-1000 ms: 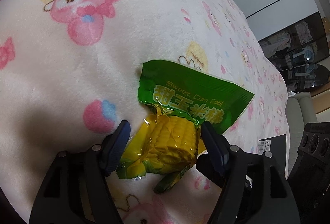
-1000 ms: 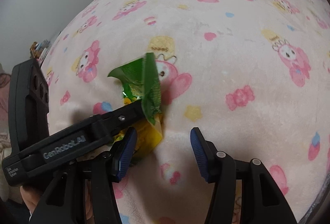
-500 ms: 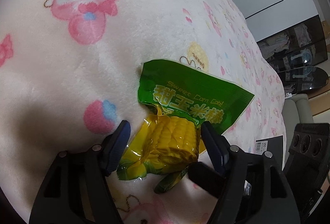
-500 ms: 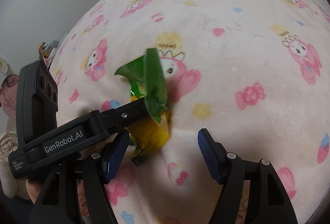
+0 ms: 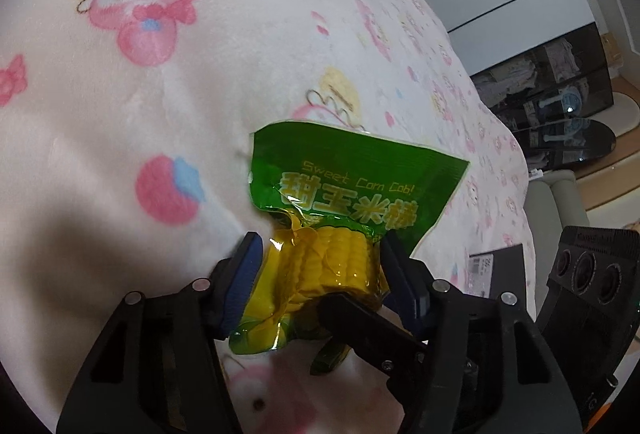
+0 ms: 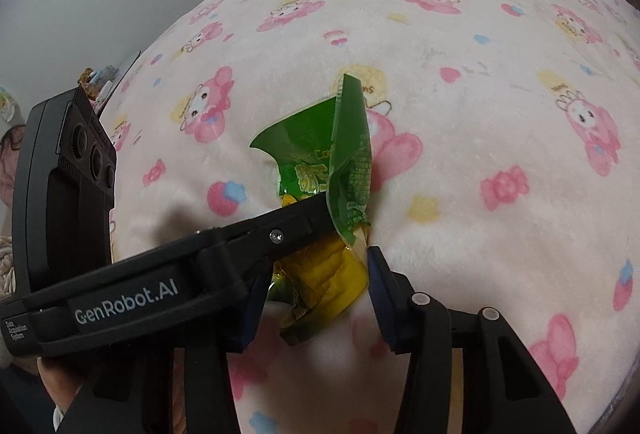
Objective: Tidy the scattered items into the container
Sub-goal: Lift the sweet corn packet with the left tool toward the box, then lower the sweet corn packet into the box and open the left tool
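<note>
Only one corn packet (image 5: 344, 226) shows, a green pouch printed "Sweet Corn Cob!" with a single yellow cob visible through its clear lower half. It lies on a pink cartoon-print blanket (image 5: 120, 122) spread over a bed. Its long axis runs away from the left gripper (image 5: 320, 274), the green printed end pointing far and the cob end near. Two grippers are at the packet. The left gripper's blue pads (image 5: 246, 278) sit either side of the cob end, touching or nearly touching the plastic, so it looks to be pinching the packet. The right gripper (image 6: 312, 294) brackets the same cob end from another side, its jaws spread and its right pad just clear of the wrap. From the right wrist the packet's green flap stands up, folded. The left wrist alone shows white cabinets (image 5: 512, 6) beyond the packet.
</note>
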